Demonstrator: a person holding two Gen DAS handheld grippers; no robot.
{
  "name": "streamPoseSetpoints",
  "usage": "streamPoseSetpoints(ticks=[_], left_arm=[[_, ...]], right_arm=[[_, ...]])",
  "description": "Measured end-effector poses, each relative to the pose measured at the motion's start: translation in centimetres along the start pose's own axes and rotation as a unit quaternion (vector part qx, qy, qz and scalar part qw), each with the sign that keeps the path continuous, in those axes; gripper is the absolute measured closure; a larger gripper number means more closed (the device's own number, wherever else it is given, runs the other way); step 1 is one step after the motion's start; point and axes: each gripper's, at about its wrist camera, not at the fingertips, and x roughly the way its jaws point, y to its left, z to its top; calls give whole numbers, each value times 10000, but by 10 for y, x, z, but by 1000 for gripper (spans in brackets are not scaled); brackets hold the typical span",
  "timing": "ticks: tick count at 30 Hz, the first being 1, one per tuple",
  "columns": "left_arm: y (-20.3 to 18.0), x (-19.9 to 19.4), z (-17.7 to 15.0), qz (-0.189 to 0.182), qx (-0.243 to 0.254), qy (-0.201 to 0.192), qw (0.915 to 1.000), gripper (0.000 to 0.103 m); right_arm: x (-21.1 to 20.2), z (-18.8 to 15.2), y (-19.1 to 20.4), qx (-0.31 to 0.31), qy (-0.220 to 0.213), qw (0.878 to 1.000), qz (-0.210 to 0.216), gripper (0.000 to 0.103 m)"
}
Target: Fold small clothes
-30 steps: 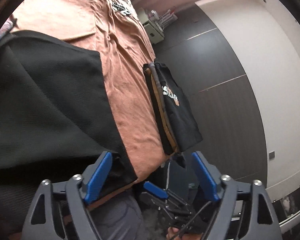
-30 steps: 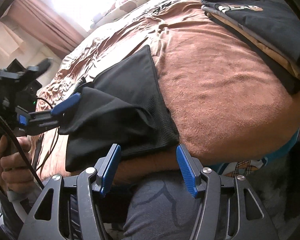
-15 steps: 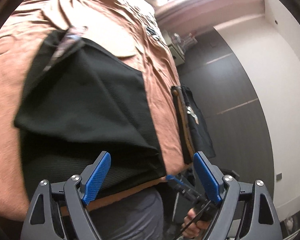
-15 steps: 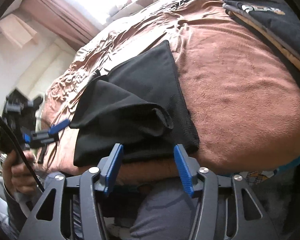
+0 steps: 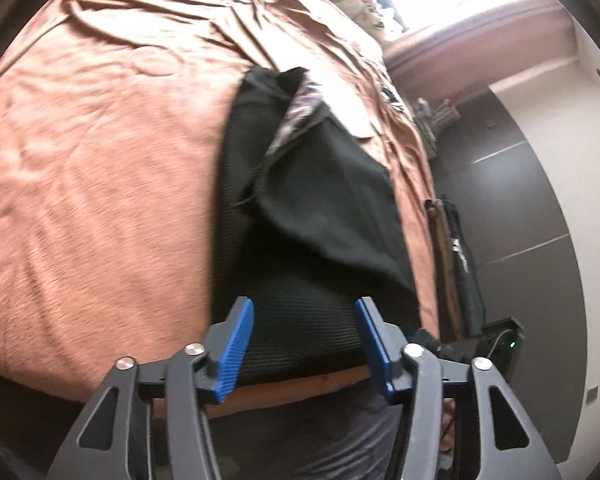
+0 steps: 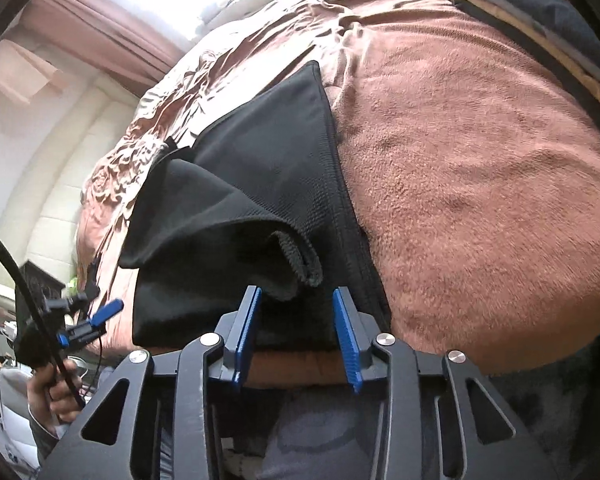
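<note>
Narrowing since a second ago, right gripper (image 6: 296,320) and left gripper (image 5: 304,344), both empty, framing black garment (image 5: 320,216) hem at 6 o'clock on brown blanket (image 5: 100,184).

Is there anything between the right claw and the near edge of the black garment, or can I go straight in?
Nothing visible blocks it. The right claw is open, with the near edge of the black garment directly ahead between its fingers. A folded-over flap of the same garment lies just beyond, on the brown blanket.
</note>
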Motion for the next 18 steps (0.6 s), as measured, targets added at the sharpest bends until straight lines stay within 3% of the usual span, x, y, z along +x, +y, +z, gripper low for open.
streamPoseSetpoints(ticks=[7,12,18], left_arm=[[20,14,-10,284,-137,213,9993,57],[26,21,-14,270,-175,260,9991,59],[28,21,-18,337,-155,303,9989,61]], right_arm=[[9,11,4,-24,-29,10000,-41,79],[12,17,10,-197,-1,9996,-196,97],[-5,13,21,-414,-81,9988,-253,100]])
